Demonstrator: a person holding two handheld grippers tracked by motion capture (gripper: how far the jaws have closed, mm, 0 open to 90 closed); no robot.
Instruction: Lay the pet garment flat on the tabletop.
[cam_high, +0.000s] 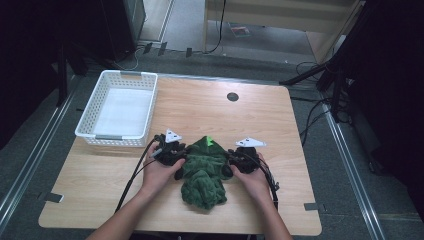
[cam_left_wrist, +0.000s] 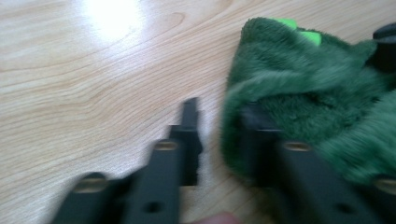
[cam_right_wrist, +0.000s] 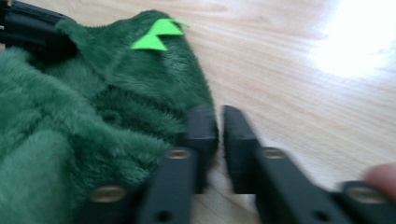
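Green plush garment bunched at near-centre of counter. Left tongs gaping, one jaw buried in its fur edge. Right tongs at the opposite edge, jaws slightly parted, nothing between. White basket far-left.

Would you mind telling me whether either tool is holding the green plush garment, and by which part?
Neither clearly grips it. The left tool is open astride the plush garment's edge; the right tool, nearly closed, sits beside its edge.
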